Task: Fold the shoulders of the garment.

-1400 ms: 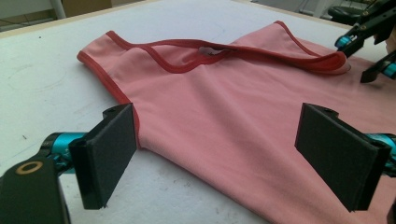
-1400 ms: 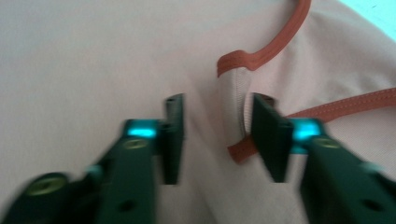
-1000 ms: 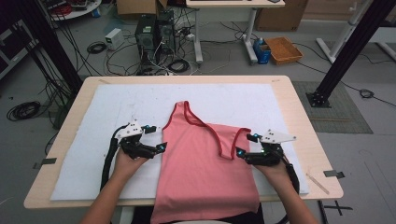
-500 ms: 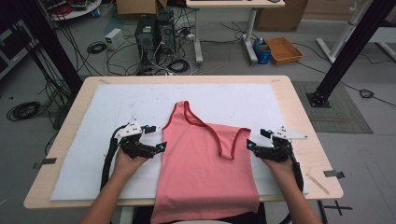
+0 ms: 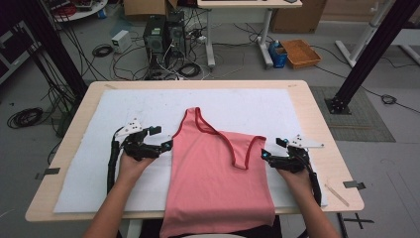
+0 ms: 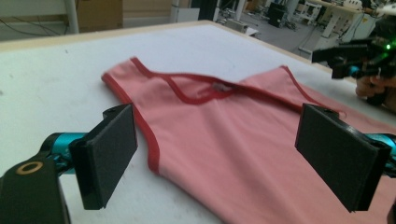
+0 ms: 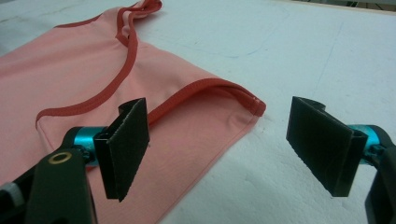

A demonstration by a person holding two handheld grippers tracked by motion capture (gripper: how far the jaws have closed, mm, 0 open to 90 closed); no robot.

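A pink tank top (image 5: pixel 218 173) with red trim lies flat on the white mat (image 5: pixel 247 106), its hem hanging over the table's near edge. My left gripper (image 5: pixel 162 138) is open just left of the top's left armhole edge. In the left gripper view the pink tank top (image 6: pixel 233 130) lies between and beyond that gripper's (image 6: pixel 219 116) wide-apart pads. My right gripper (image 5: pixel 273 148) is open beside the top's right shoulder strap. In the right gripper view the strap's corner (image 7: pixel 252 105) lies on the mat within the gap of the right gripper (image 7: pixel 224 135), touching neither pad.
The mat covers most of a wooden table (image 5: pixel 317 114). A thin wooden stick (image 5: pixel 337 193) lies near the table's front right corner. Computer towers (image 5: pixel 161 32), cables, an orange bin (image 5: pixel 300 52) and black frame posts (image 5: pixel 361 59) stand on the floor beyond.
My right gripper has shifted a little to the right, off the top's right edge. The left gripper has stayed put.
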